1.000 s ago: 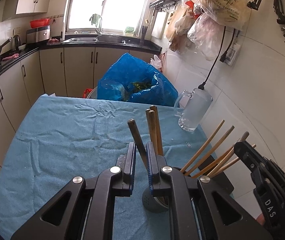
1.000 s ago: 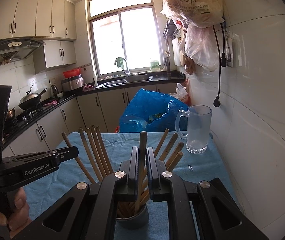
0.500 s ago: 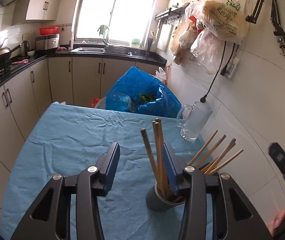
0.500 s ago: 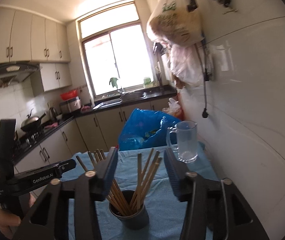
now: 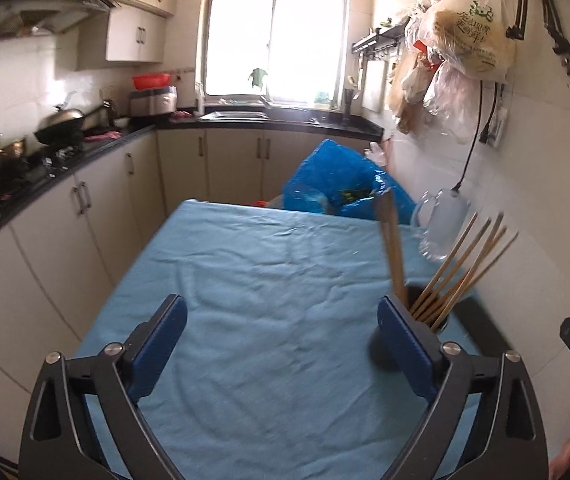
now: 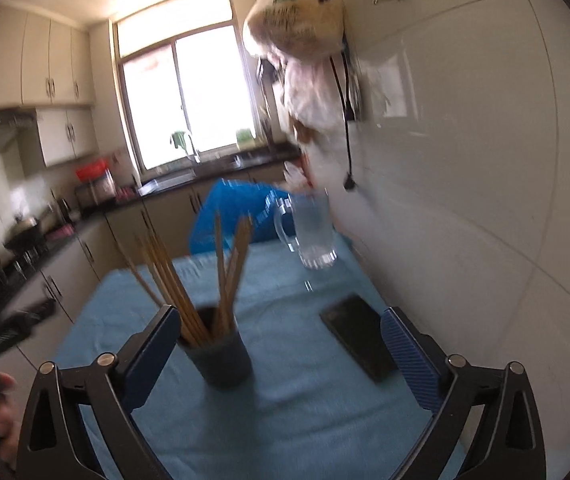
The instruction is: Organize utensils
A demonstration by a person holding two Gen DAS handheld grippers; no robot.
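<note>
Right wrist view: both tools (image 6: 277, 344) (image 5: 281, 344) spread wide, holding nothing, chopsticks (image 6: 189, 280) standing in the cup (image 6: 221, 360).

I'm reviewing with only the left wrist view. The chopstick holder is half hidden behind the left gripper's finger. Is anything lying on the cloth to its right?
Observer: Yes. The right wrist view shows a flat black phone-like slab on the blue cloth, between the holder and the wall.
Operator: Is the right gripper holding a chopstick?
Observer: No. The right gripper is wide open and empty; the chopsticks stand in the holder.
Operator: Does the glass mug hold anything?
Observer: The mug looks empty, though that view is blurred.
</note>
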